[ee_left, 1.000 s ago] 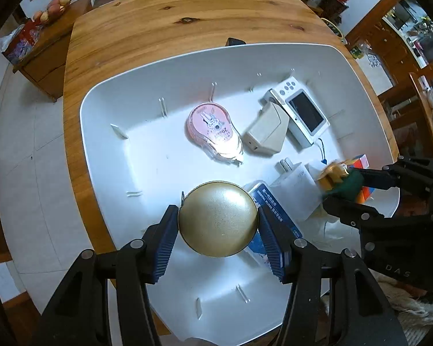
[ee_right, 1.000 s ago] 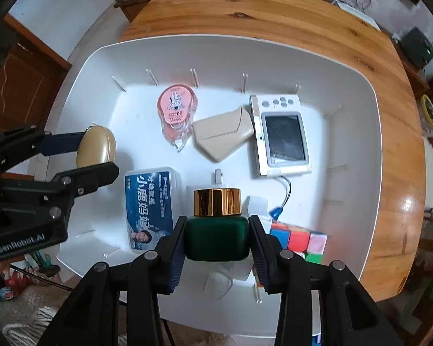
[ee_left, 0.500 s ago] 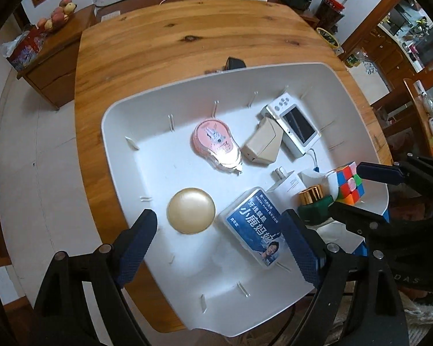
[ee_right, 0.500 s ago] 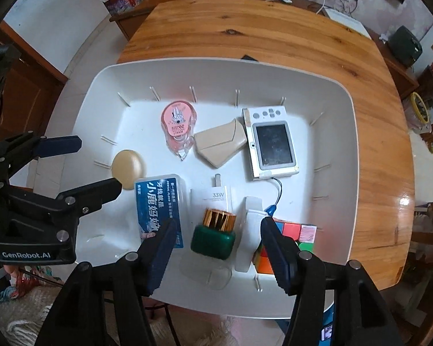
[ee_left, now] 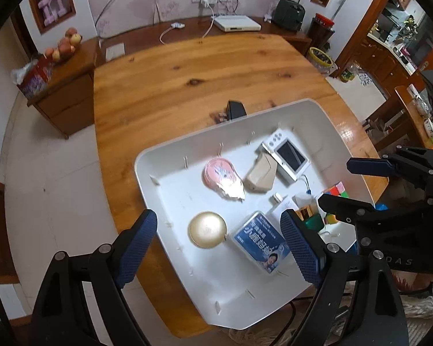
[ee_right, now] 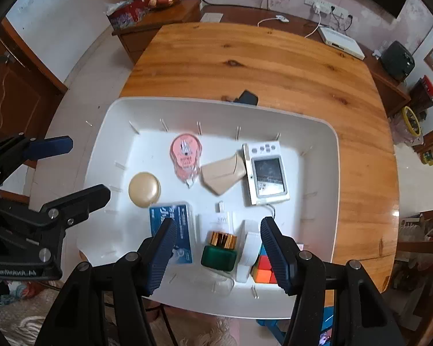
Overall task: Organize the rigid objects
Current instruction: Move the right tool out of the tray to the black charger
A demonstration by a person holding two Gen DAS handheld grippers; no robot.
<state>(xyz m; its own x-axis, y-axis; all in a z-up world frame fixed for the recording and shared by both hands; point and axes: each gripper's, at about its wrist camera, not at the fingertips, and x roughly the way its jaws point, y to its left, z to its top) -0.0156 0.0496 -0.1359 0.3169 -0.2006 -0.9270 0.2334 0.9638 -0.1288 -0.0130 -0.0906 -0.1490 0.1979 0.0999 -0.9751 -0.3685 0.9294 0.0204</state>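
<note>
Both grippers have let go and lifted since a second ago: the left gripper (ee_left: pixel 219 245) hangs wide open and empty above the gold round case (ee_left: pixel 207 229), the right gripper (ee_right: pixel 218 252) stands partly open and empty over the green bottle (ee_right: pixel 218 255) with its gold cap. Each now rests in the white tray (ee_right: pixel 317 132) on the wooden table (ee_right: pixel 259 57). Alongside lie one pink tape dispenser (ee_right: pixel 185 152), one beige pouch (ee_right: pixel 222 174), one white screen device (ee_right: pixel 266 173), one blue box (ee_right: pixel 170 227), one white charger (ee_right: pixel 216 220) and one colour cube (ee_right: pixel 264 268).
</note>
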